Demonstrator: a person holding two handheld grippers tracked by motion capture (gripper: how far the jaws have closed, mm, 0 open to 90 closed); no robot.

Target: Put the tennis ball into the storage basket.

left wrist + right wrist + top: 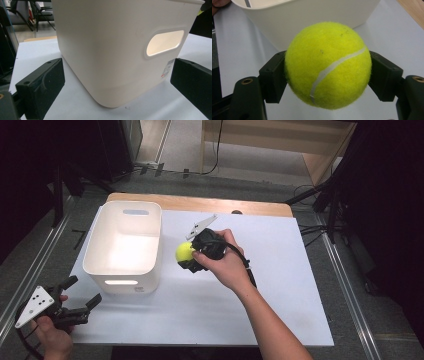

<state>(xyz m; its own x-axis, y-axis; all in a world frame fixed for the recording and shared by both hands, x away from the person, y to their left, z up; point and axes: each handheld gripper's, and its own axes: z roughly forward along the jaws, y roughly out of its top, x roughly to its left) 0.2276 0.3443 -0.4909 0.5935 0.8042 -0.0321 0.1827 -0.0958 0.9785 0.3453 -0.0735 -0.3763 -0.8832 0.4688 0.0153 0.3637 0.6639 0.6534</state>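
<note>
So the right gripper [189, 256] has its two black fingers [273, 80] pinching a yellow tennis ball [328, 65], one pad on each side. The ball sits right between the fingertips, just beside the right wall of the white bin [122, 245], not inside it. In the high view you mostly get the ball's left half; the rest and most of the gripper body are covered by the right hand [225, 262]. In the right gripper view the bin is right behind the ball, cropped at the top, so its rim is only partly there.

The left gripper [82, 295] is down at the near left corner of the white table sheet [280, 285], fingers [41, 85] spread wide with nothing between them, bin corner just ahead. Its right finger is cut off by the frame edge. There's a small label by the bin's handle slot [165, 43], too tiny to read. The left hand [52, 335] is partly out of frame.
</note>
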